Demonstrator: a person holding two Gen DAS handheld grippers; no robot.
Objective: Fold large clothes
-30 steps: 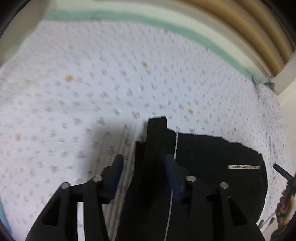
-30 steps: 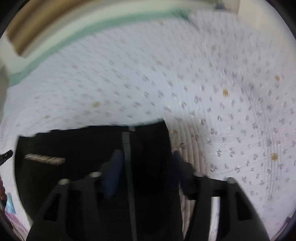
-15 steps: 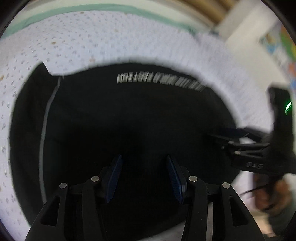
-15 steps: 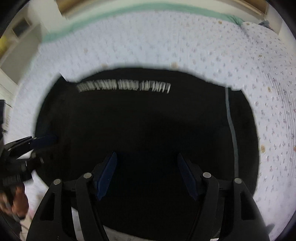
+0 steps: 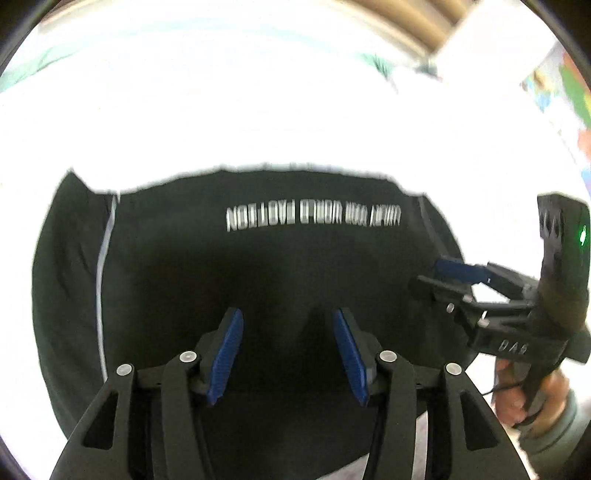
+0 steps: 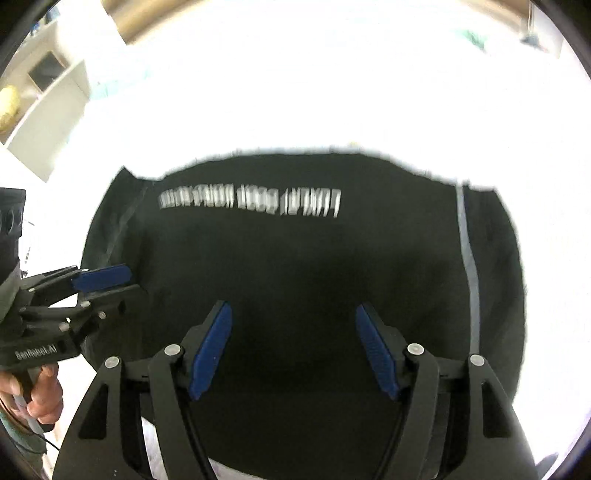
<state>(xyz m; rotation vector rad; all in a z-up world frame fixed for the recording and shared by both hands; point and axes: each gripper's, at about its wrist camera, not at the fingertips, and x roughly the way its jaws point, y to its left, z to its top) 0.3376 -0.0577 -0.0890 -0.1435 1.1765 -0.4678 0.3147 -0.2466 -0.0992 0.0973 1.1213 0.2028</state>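
A black garment [image 5: 258, 266] with a line of white lettering [image 5: 314, 218] and a grey side stripe [image 5: 105, 258] lies folded flat on the bed. It also shows in the right wrist view [image 6: 314, 258]. My left gripper [image 5: 287, 321] is open and empty above the garment's near part. My right gripper [image 6: 293, 314] is open and empty above it too. Each gripper shows in the other's view, the right gripper [image 5: 443, 273] at the garment's right edge and the left gripper [image 6: 107, 282] at its left edge.
The bed cover [image 5: 258, 110] around the garment is washed out to white. A wooden headboard [image 5: 424, 18] runs along the far side. A white shelf unit [image 6: 44, 96] stands at the far left. A colourful poster [image 5: 561, 96] is at the right.
Both grippers have let go of the garment's corners and pulled back and up. The garment now lies flat and whole in view. The bed cover has turned overexposed.
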